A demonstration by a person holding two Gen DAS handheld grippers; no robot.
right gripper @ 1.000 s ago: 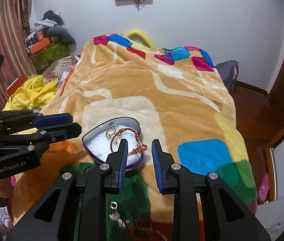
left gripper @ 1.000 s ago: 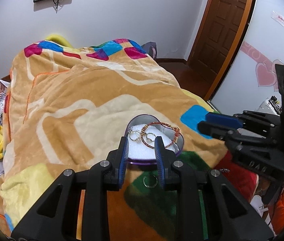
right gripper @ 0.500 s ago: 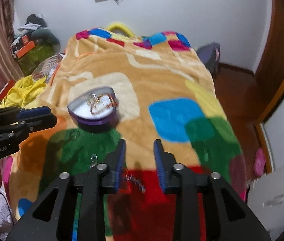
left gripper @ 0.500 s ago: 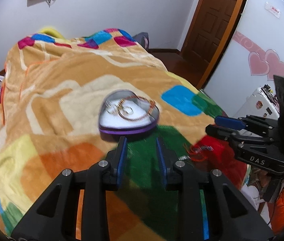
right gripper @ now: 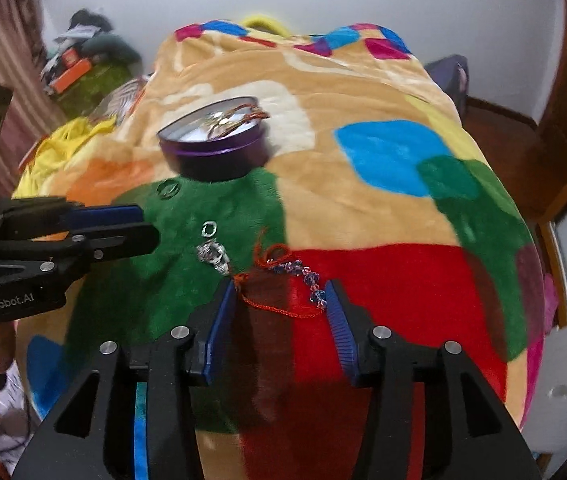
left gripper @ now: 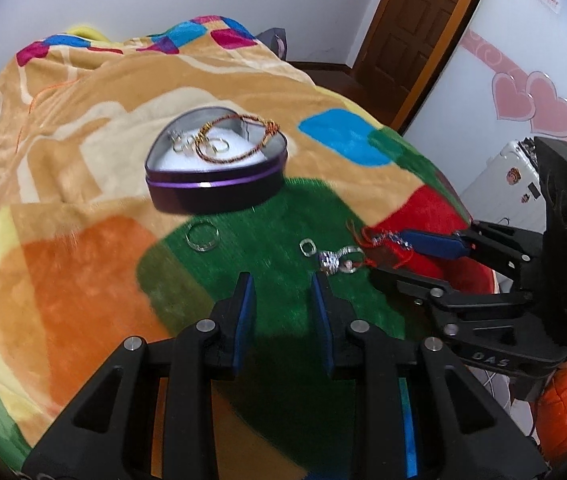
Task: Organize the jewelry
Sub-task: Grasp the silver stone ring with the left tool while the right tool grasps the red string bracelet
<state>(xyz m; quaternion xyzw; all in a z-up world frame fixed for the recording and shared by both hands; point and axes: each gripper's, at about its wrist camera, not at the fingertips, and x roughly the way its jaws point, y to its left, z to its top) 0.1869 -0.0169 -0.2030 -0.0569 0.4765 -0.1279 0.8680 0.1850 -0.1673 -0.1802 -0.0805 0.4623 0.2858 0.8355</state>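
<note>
A purple heart-shaped tin [left gripper: 217, 168] [right gripper: 215, 140] sits on the blanket with a red-gold bracelet and rings on its white lining. Nearer me, on the green patch, lie a large ring [left gripper: 202, 236] [right gripper: 168, 189], a small ring [left gripper: 307, 247] [right gripper: 210, 229] and a silver charm [left gripper: 337, 261] [right gripper: 214, 256]. A red cord bracelet [right gripper: 283, 280] [left gripper: 375, 240] with beads lies on the red patch. My right gripper [right gripper: 279, 292] [left gripper: 395, 256] hangs just over it; its jaws are opening, with the cord between them untouched. My left gripper [left gripper: 281, 284] [right gripper: 147, 226] is narrowly open and empty, short of the charm.
The patchwork blanket [left gripper: 83, 128] covers the bed, which drops off close on the right and front. A wooden door [left gripper: 415, 20] and a white wall with pink hearts [left gripper: 531, 100] stand to the right. Clothes [right gripper: 83, 60] are piled at the far left.
Both grippers have drawn back from the tin toward the bed's near end and sunk lower. The right jaws have spread wider. The loose rings, charm and cord bracelet now lie ahead.
</note>
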